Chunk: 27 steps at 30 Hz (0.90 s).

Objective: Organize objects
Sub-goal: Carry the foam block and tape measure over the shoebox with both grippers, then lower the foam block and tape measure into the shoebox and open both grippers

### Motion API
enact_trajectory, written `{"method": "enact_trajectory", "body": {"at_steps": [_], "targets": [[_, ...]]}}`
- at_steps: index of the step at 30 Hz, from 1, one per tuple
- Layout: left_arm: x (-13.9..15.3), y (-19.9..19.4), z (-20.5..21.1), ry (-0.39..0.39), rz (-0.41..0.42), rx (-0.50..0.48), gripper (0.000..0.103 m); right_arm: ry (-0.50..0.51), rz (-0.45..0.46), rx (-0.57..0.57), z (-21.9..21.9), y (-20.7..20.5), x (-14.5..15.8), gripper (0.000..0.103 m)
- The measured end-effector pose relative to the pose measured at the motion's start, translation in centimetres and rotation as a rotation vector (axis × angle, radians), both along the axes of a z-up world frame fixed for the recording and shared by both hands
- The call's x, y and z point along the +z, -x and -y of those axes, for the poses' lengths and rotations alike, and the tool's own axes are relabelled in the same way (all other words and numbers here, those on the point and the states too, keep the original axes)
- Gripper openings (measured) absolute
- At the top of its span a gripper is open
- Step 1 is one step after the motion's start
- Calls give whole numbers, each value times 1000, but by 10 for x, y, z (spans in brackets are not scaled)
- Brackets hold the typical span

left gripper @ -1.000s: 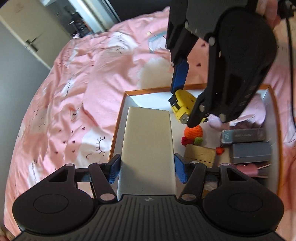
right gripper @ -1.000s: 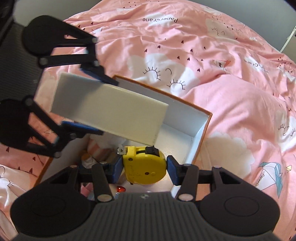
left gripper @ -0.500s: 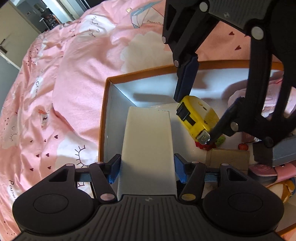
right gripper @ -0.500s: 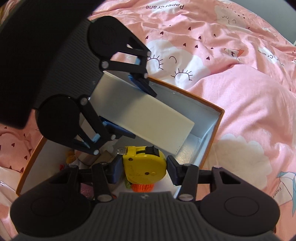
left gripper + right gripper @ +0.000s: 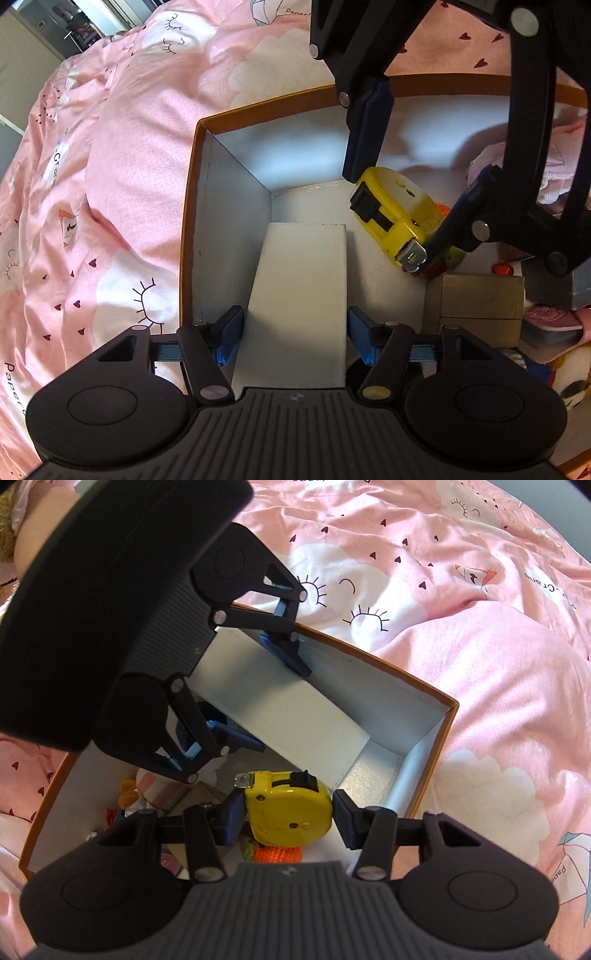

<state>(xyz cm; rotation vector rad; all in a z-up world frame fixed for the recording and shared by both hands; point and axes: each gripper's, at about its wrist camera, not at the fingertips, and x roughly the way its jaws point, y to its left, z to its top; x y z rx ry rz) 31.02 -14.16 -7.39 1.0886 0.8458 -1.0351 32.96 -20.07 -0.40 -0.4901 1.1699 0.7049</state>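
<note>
My left gripper [image 5: 295, 328] is shut on a white rectangular box [image 5: 301, 295] and holds it tilted down into the empty corner of an orange-rimmed cardboard box [image 5: 266, 107]. The white box also shows in the right wrist view [image 5: 295, 716]. My right gripper [image 5: 288, 812] is shut on a yellow tape measure [image 5: 288, 812] and holds it inside the cardboard box [image 5: 424, 746], just right of the white box. The tape measure shows in the left wrist view [image 5: 395, 218] between the right gripper's blue fingers [image 5: 365, 136].
The cardboard box lies on a pink bedspread [image 5: 110, 166]. Inside it are a brown carton [image 5: 476, 306], an orange knitted toy [image 5: 277, 854], a grey box [image 5: 580, 291], pink items [image 5: 546, 321] and small toys [image 5: 125, 794]. A cupboard [image 5: 22, 44] stands far left.
Both grippers have moved lower into the cardboard box. The white box now reaches near the box floor by the corner, and the tape measure sits lower beside it.
</note>
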Motion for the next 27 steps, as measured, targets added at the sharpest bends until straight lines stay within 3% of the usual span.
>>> {"method": "enact_trajectory", "body": {"at_steps": [10,14,15,22,27], "targets": [[27,-1,-18,114,-50,139,70,43,-11,-15,0,9,8,52],[28,-4,-23,76,-94,270,39,75,-8,-13,-2,17,11,52],[28,-5,-25,67,-105,299,36,79,-9,-12,-3,19,12,52],[18,-17,-36,92,-188,489,26,136,-15,6,-8,29,10,52],[7,-27,-40,58,-222,590,22,176,-34,0,-12,29,8,52]]}}
